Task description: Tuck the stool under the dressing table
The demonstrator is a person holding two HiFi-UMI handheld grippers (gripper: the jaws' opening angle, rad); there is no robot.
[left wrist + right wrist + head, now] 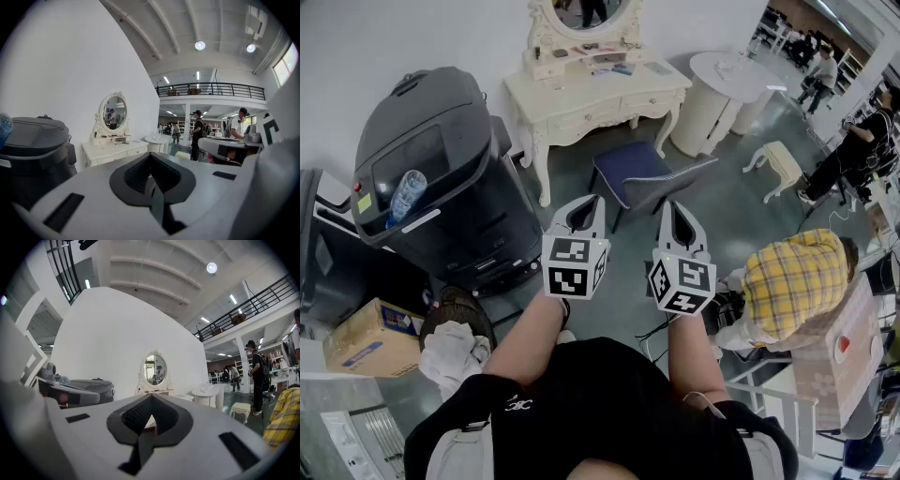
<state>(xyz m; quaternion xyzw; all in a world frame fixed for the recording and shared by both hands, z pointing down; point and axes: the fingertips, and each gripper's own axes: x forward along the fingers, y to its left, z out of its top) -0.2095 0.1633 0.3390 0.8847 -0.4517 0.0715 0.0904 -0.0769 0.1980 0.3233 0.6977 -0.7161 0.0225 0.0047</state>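
Note:
A cream dressing table (591, 94) with an oval mirror stands against the white wall; it also shows in the left gripper view (115, 150) and the right gripper view (154, 389). A small cream stool (778, 164) stands far to its right on the grey floor and is also seen in the right gripper view (241, 409). A blue-seated chair (637, 178) sits in front of the table. My left gripper (586, 211) and right gripper (677, 216) hover side by side short of the chair, both shut and empty. Their jaws stay pressed together in the gripper views (151, 159) (151, 401).
A big black machine (441, 178) stands left of the table, with a cardboard box (370, 337) beside it. A person in a yellow plaid shirt (792, 277) crouches at my right. A round white table (727, 84) stands behind the stool, and people stand at the far right.

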